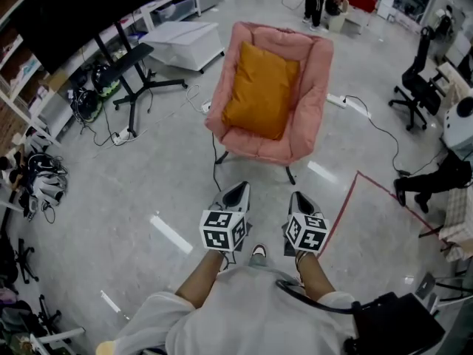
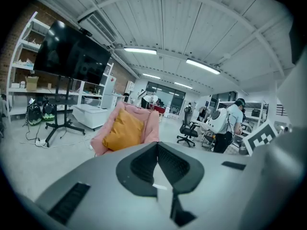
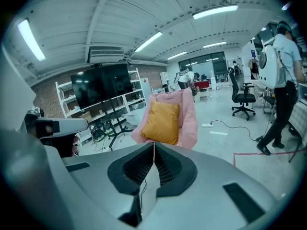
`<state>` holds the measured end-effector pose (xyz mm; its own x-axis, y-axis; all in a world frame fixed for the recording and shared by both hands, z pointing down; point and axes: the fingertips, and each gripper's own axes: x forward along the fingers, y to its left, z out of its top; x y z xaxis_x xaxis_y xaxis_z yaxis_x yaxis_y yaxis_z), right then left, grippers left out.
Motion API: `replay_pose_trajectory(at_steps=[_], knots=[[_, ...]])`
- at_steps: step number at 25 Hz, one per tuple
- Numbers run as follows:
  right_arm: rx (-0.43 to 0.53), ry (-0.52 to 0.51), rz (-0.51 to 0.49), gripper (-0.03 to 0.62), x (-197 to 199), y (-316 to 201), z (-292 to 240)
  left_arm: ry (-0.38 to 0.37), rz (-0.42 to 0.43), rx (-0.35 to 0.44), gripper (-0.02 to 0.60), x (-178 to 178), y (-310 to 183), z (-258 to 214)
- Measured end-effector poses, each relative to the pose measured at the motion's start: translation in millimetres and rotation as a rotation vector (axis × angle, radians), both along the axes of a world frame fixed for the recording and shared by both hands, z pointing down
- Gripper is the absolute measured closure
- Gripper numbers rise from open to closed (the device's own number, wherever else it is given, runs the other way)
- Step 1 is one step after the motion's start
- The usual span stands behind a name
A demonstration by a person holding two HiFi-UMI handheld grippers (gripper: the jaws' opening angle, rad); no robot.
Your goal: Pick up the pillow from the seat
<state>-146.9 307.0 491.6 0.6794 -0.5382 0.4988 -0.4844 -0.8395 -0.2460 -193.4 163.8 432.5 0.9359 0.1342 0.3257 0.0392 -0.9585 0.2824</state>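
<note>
Pillow (image 1: 261, 89): I see it leaning on the pink chair (image 1: 314, 95), well ahead of me.
Left gripper (image 1: 236, 193): pressed together, empty.
Right gripper (image 1: 302, 199): pressed together, empty.

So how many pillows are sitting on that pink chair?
1. One orange pillow leans against the back of the pink chair. No other shows, though one behind it would be hidden.

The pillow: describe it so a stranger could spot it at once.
In the middle of the grey floor stands a pink padded chair. The pillow sits in it, propped against the back. It is the only mustard-orange thing there, plain and rectangular against the pale pink.
</note>
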Motion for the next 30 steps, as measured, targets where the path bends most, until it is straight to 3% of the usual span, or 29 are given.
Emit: replay_pose_trajectory(at_steps=[11, 21, 30], knots=[[0.018, -0.038, 0.004, 0.563, 75, 26, 10, -0.032, -0.041, 0.01, 0.572, 55, 15, 3], [0.029, -0.061, -0.027, 0.563, 104, 5, 15, -0.026, -0.054, 0.055, 0.572, 87, 2, -10], [0.016, -0.045, -0.007, 0.563, 162, -31, 24, -0.017, -0.048, 0.043, 0.572, 148, -39, 8]])
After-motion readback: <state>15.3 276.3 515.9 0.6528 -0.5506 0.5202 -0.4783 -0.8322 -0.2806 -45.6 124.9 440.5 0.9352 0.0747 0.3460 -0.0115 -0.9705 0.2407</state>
